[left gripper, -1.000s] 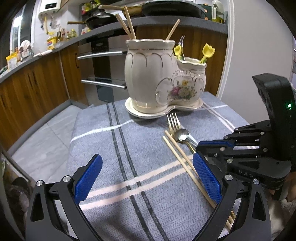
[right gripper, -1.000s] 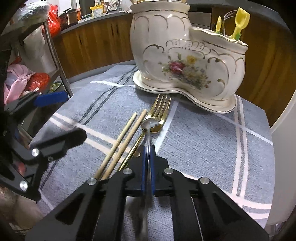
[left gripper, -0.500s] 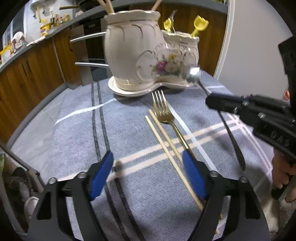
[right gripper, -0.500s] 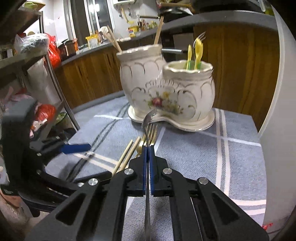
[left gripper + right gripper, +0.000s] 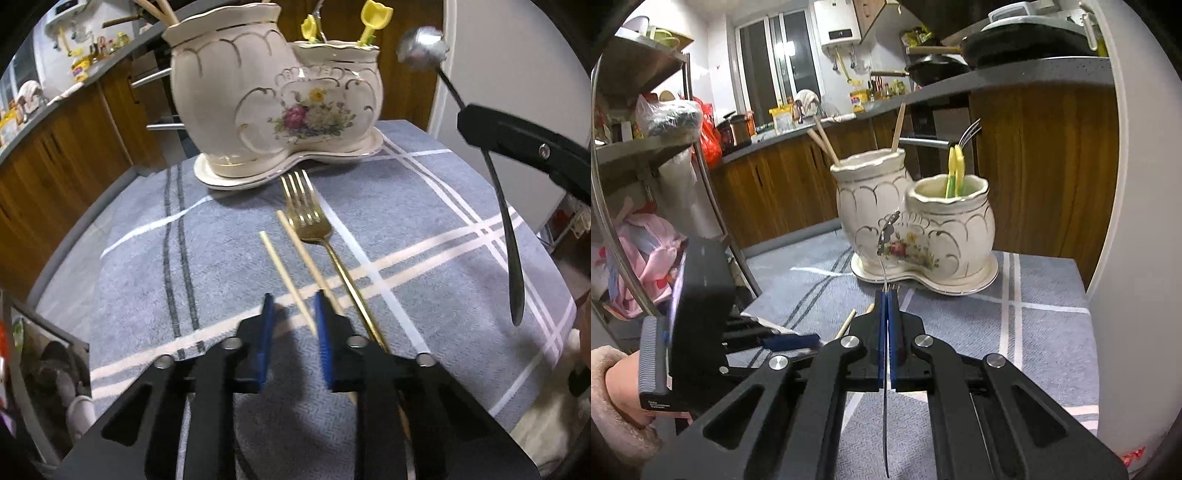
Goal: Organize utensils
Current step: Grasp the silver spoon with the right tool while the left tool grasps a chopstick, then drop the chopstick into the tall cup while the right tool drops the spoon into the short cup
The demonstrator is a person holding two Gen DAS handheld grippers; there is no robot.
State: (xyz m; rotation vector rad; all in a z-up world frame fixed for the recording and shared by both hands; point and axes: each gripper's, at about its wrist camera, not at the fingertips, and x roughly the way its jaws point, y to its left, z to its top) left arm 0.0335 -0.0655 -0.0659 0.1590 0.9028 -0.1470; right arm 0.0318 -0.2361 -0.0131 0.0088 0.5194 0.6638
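- Between the blue pads of the right hand-held gripper sits the thin handle of a silver spoon; the jaws are clamped tight on it, and the spoon is lifted clear of the tabletop, bowl end pointing toward the ceramic utensil holder.
- Nearer the camera than the holder, the left hand-held gripper is closing its jaws around the near end of one wooden chopstick; the stick lies between the pads, though I cannot tell whether they press on it yet.
- Just beside that stick, on the holder's side, lie a second chopstick and a gold fork, tines almost touching the holder's saucer.
- Inside the holder, the taller pot carries chopsticks, the lower pot yellow-handled pieces and a fork.
- Step in hand, as I judge it: carrying the spoon to the holder while picking up chopsticks.
- Next, the spoon likely needs tipping upright over the lower pot, then releasing.
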